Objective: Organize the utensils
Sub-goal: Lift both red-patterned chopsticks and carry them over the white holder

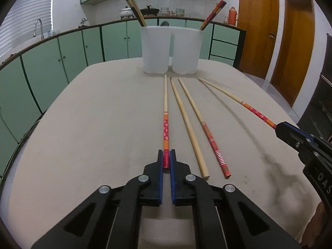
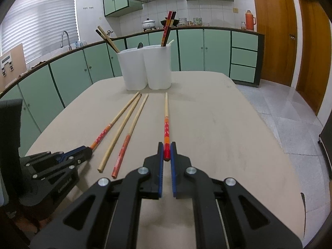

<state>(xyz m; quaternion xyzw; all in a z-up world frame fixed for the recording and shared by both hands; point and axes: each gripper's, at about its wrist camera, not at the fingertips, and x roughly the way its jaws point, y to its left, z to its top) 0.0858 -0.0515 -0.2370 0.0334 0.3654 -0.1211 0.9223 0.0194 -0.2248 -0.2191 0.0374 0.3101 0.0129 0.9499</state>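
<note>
Several chopsticks lie on the beige table. My left gripper is shut on the red end of a flower-patterned chopstick. My right gripper is shut on the red end of a matching chopstick; it also shows in the left wrist view at the right. Between them lie a plain wooden chopstick and a red-handled striped chopstick. Two white tubs stand at the table's far end, each holding chopsticks.
Green cabinets and a counter with a sink run behind the table. Wooden doors are at the right. The table's right edge drops to a tiled floor. The left gripper appears in the right wrist view.
</note>
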